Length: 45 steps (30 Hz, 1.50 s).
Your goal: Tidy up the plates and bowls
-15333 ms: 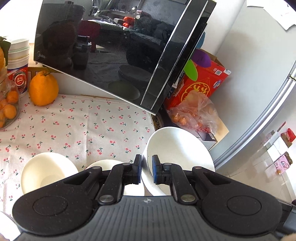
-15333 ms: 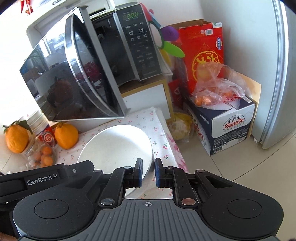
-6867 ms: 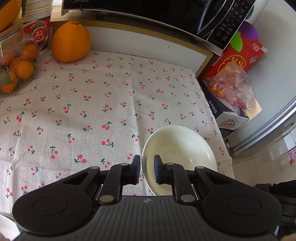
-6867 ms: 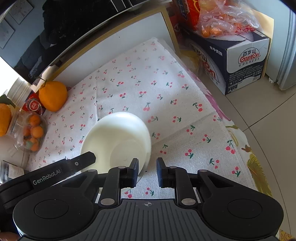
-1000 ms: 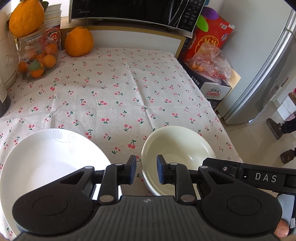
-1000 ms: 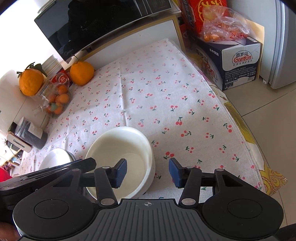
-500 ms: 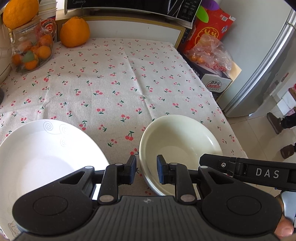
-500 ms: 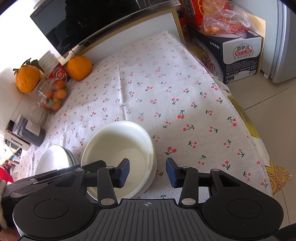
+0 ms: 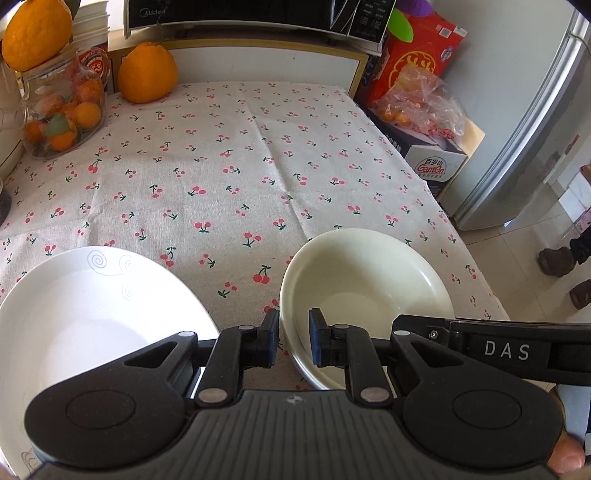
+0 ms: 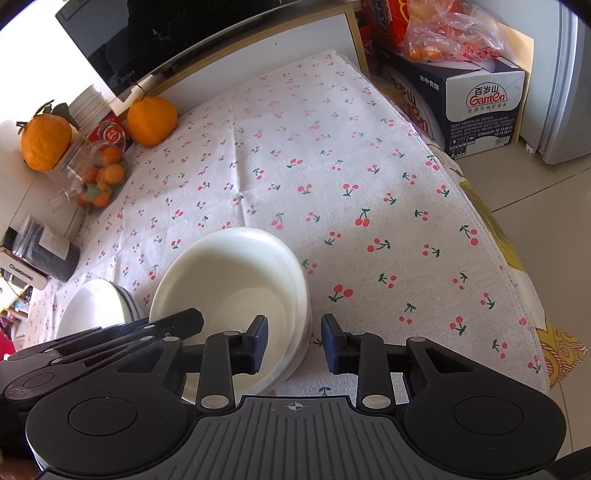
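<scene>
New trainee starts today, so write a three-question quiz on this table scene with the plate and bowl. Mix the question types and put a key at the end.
1. In the left wrist view, what lies left of the cream bowl?
A. a white plate with swirl marks
B. a glass cup
C. a frying pan

2. True or false: an orange sits on top of the jar of small fruit.

3. Fill in: the left gripper and the right gripper each have one finger inside the cream bowl and one outside, straddling its ____.

Key:
1. A
2. True
3. Rim. The jaws of both grippers are closing on it.
</scene>
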Motion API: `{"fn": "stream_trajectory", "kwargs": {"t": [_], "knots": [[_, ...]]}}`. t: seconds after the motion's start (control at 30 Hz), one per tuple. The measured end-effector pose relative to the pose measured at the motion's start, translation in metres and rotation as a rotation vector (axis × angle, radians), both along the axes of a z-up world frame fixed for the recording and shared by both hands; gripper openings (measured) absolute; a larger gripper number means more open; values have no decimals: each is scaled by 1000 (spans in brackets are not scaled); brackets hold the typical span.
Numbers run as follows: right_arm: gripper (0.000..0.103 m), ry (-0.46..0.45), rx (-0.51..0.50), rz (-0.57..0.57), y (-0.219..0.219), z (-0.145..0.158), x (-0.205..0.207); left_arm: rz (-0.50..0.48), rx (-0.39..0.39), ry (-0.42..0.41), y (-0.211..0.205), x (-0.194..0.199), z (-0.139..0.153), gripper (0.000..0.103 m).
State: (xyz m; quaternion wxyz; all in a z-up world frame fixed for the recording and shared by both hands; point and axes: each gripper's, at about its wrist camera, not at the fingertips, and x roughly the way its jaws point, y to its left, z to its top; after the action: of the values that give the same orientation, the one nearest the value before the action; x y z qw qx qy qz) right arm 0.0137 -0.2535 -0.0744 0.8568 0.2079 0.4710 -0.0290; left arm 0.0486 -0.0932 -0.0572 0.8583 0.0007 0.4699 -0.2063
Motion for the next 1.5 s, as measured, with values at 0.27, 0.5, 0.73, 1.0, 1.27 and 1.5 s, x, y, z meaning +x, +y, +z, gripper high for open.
{"fn": "stream_trajectory", "kwargs": {"t": [0.27,0.5,0.73,1.0,1.27,1.5], "knots": [[21,20,-13,-4,4,-5,4,-6,25,-30,-6,0,-4,11],[21,-12,-22,-22,1,0,1,-6,14,-59,-6,-6,1,11],[21,-114,-50,-40,1,17,-6,18,-34,-97,-4,-12,16,11],[21,-210,-64,-45,8,36,-12,52,-75,-140,5,-17,35,11],[21,-261,-79,-14,34,49,-9,117,-98,-143,26,-19,45,11],[21,-277,-83,50,69,56,-4,189,-111,-133,58,-21,50,11]]}}
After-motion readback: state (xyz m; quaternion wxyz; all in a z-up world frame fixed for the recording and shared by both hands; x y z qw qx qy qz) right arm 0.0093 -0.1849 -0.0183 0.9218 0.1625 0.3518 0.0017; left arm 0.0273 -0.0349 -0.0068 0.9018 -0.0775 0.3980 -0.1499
